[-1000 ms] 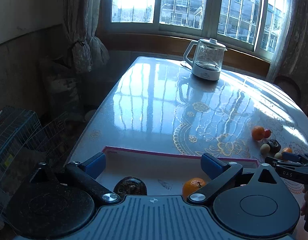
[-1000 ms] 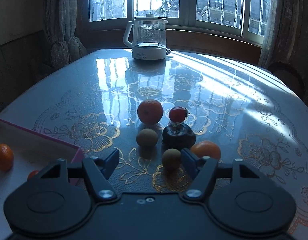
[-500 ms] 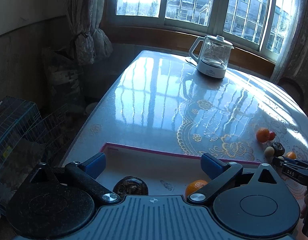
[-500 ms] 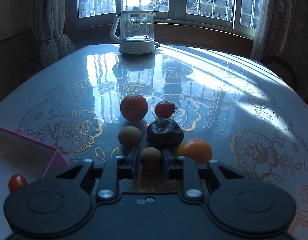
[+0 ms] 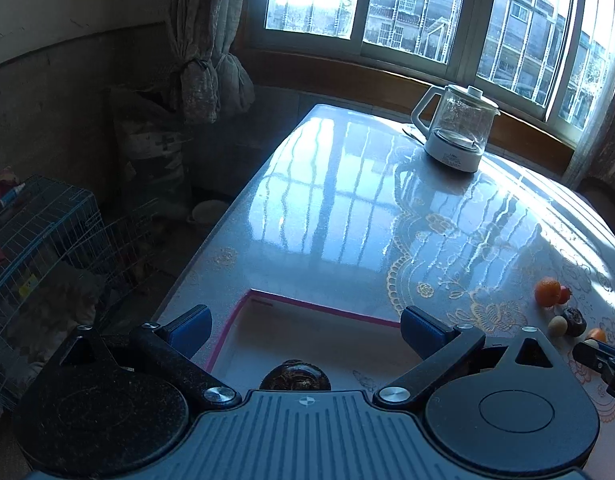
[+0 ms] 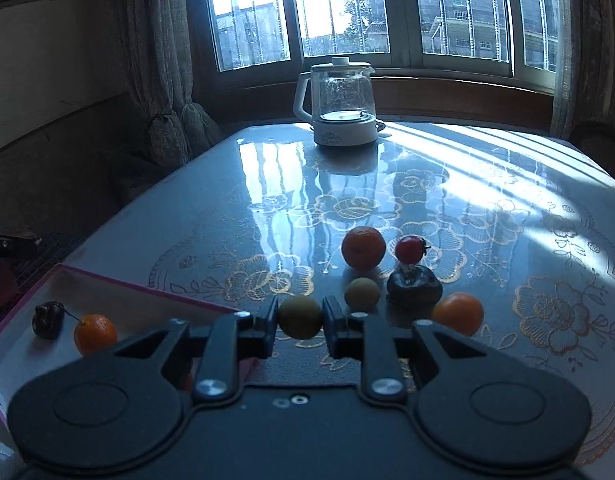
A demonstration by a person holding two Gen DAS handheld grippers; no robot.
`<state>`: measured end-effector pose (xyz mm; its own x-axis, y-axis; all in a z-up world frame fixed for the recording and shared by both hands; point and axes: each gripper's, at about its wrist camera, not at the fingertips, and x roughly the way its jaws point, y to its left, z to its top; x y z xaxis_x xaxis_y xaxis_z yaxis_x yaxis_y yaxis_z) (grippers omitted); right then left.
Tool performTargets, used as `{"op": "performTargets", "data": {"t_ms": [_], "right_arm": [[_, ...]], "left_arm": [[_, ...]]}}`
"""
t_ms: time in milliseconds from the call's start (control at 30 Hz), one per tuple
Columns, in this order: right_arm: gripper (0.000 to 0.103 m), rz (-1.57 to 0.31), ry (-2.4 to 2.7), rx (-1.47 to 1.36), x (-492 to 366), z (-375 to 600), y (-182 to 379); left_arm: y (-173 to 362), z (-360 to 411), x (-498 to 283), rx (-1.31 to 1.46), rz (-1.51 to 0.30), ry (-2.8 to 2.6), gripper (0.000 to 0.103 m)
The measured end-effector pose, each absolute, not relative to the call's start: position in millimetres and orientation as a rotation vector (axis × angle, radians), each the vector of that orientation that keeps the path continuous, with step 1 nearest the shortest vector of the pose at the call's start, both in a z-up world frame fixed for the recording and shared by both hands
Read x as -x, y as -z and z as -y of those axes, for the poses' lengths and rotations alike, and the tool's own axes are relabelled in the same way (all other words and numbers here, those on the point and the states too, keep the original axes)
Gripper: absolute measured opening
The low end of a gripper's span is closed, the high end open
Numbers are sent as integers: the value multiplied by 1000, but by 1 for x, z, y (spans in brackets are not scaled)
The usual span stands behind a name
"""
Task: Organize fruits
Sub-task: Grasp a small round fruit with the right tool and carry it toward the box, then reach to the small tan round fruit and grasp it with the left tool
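My right gripper (image 6: 300,317) is shut on a small yellow-green round fruit (image 6: 299,317), lifted off the table just right of the pink-rimmed box (image 6: 147,288). Behind it lie an orange (image 6: 363,247), a red cherry tomato (image 6: 409,249), a second yellow-green fruit (image 6: 361,293), a dark mangosteen (image 6: 414,289) and a smaller orange (image 6: 457,313). Inside the box sit a dark fruit (image 6: 48,319) and an orange (image 6: 95,334). My left gripper (image 5: 305,330) hangs open over the box (image 5: 319,312), with a dark fruit (image 5: 295,376) below it. The right gripper's tip (image 5: 597,354) shows at the far right.
A glass kettle on a white base (image 6: 341,108) stands at the far end of the glossy flowered table (image 6: 487,208) by the windows. Wire cages (image 5: 43,236) and bags fill the floor left of the table. A chair back (image 6: 599,144) stands at the far right.
The right gripper closed on the nearest yellow-green fruit, then lifted it and moved left toward the box. The left gripper turned a little, staying open over the box.
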<state>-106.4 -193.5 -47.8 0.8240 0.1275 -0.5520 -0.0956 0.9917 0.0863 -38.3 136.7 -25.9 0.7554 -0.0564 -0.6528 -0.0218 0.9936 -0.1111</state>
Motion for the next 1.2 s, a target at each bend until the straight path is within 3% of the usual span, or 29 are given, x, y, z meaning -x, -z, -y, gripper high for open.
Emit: {"op": "performTargets", "data": {"t_ms": [300, 667, 1067, 1200], "right_arm": [[24, -653, -374, 63, 124, 116, 49], [34, -611, -333, 28, 138, 122, 46], [39, -517, 10, -119, 171, 238, 29], [52, -483, 101, -156, 188, 273, 28]], "left_arm": [[25, -142, 42, 117, -717, 14, 100], [16, -123, 40, 106, -711, 62, 100], [9, 49, 32, -164, -581, 358, 100], [20, 110, 32, -236, -551, 438, 100]]}}
